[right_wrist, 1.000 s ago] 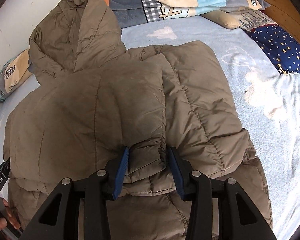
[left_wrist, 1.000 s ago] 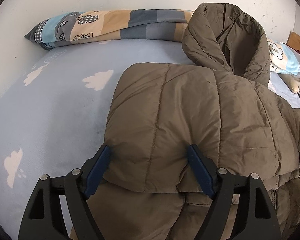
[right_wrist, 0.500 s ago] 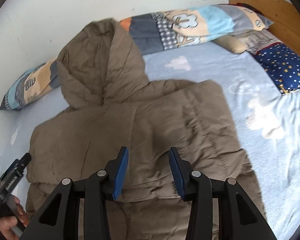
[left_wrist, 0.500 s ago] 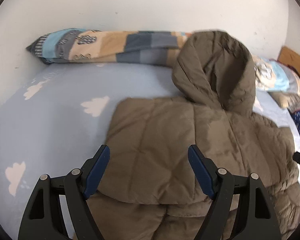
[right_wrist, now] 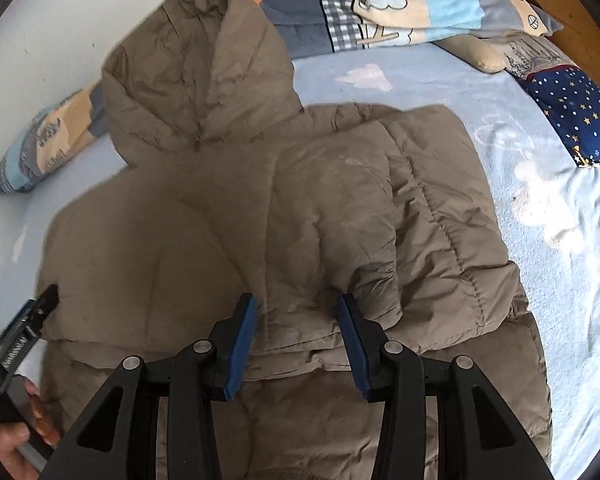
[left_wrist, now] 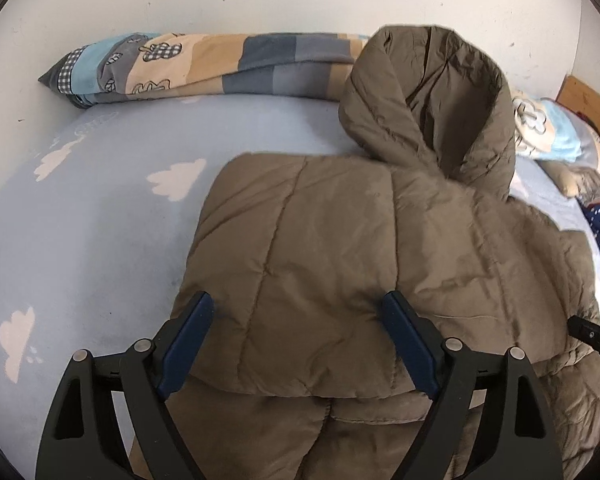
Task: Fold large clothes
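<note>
An olive-brown puffer jacket (left_wrist: 460,248) lies flat on the bed, hood (left_wrist: 432,100) toward the wall and both sleeves folded across its body (right_wrist: 220,220). My left gripper (left_wrist: 296,316) hovers just over the folded left sleeve. Its jaws are wide and opening, and the pads do not press the fabric. My right gripper (right_wrist: 298,312) hangs over the right sleeve's cuff (right_wrist: 376,292), open with nothing pinched between its blue pads. The left gripper's tip (right_wrist: 40,308) shows at the jacket's left edge, held by a hand (right_wrist: 16,440).
The light blue sheet (left_wrist: 100,220) with cloud prints has bare room left of the jacket. A patchwork blanket roll (left_wrist: 204,64) runs along the white wall. A navy star pillow (right_wrist: 572,116) and a wooden headboard (right_wrist: 560,4) are at the far right.
The right gripper's fingers straddled the sleeve cuff a second ago; it has lifted off and the cuff lies flat. The left jaws stand slightly wider and off the sleeve.
</note>
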